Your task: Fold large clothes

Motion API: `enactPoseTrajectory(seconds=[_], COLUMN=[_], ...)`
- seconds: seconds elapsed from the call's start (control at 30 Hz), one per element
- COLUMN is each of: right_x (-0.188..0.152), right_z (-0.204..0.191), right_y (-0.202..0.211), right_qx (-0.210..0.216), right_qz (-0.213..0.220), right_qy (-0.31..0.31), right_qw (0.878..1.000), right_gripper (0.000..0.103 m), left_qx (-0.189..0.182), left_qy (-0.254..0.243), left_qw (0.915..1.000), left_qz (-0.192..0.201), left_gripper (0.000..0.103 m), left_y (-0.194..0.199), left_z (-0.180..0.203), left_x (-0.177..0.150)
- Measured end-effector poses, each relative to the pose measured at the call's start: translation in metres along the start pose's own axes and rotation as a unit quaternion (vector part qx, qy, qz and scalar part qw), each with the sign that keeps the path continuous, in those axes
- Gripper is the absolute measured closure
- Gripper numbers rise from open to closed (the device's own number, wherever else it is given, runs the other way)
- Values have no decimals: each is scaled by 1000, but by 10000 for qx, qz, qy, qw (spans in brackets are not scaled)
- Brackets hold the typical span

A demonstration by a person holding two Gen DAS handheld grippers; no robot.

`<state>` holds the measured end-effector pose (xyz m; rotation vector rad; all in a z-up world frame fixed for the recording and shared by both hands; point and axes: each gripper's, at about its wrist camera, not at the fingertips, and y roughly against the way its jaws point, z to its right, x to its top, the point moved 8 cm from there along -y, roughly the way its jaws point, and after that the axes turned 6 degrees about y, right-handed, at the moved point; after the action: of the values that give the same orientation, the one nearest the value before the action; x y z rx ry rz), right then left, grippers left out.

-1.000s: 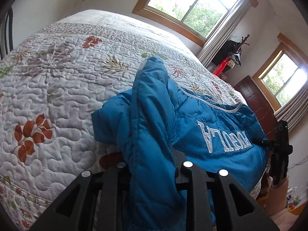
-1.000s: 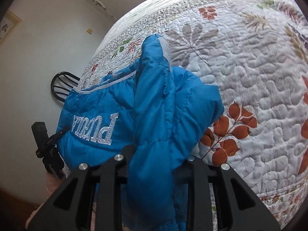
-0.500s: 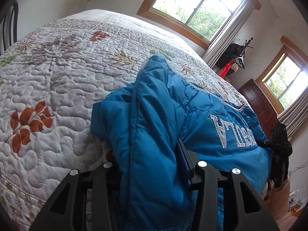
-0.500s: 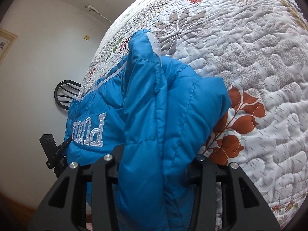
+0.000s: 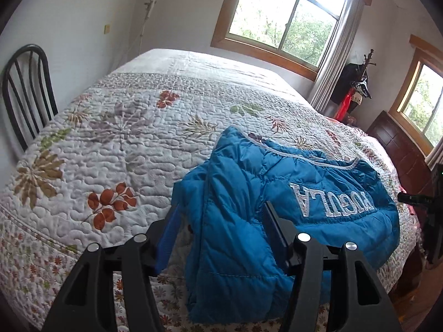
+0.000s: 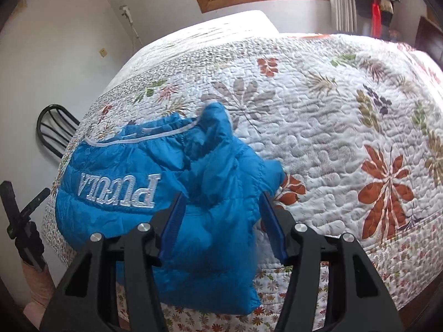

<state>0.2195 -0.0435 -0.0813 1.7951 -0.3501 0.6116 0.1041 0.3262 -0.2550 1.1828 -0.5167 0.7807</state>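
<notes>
A blue padded jacket (image 5: 318, 182) with silver lettering lies folded near the front edge of the quilted bed (image 5: 124, 138). One folded sleeve runs toward me and hangs over the edge. My left gripper (image 5: 221, 221) is open, its fingers standing either side of that sleeve without clamping it. In the right wrist view the same jacket (image 6: 110, 166) lies on the quilt (image 6: 332, 127), its other folded side toward me. My right gripper (image 6: 221, 218) is open too, with blue pads (image 6: 171, 221) apart on both sides of the fabric.
A black metal chair (image 5: 25, 96) stands left of the bed, seen again as a chair back (image 6: 52, 132). A dark wooden dresser (image 5: 401, 149) and a coat rack (image 5: 357, 91) stand at the right under the windows (image 5: 282, 19). Bare quilt spreads beyond the jacket.
Both grippers were shut on the jacket's folded sides. They have opened, let the fabric drop onto the bed, and drawn back and up, so more of the room shows.
</notes>
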Motion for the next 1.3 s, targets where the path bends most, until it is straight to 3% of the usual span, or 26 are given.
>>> enactPoseTrajectory(seconds=[0.13,0.3,0.53,0.8,1.0,1.3], right_x=[12,13,5,1,0,-24], right_z=[-32,-48,-25,-16,-25,-53], right_y=[-2,-34,-79,-105,-85,-41], right_qx=[-90,-218,-491,-641,-902,-425], right_qz=[-148,-541,-936,-1212,-1377,-1360], right_qy=[430,629,453,276,266,348], right_qw=[9989,9963,9934,9902,9860,9892], right_gripper=[48,52,55,56,56,58], left_qx=[72,330,579,520,582,904], left_qy=[-448,-873,-828,-818,-654,-13], left_qw=[9990,9956,9935,9933,9937,9953], left_qz=[6,-115,-522,-623,-693,-346], left_gripper=[39,38,38,37,38,30], left_y=[-3,-30,-76,-96,-82,-9], left_z=[39,67,51,41,42,6], left_x=[8,5,-9,-12,-8,-15])
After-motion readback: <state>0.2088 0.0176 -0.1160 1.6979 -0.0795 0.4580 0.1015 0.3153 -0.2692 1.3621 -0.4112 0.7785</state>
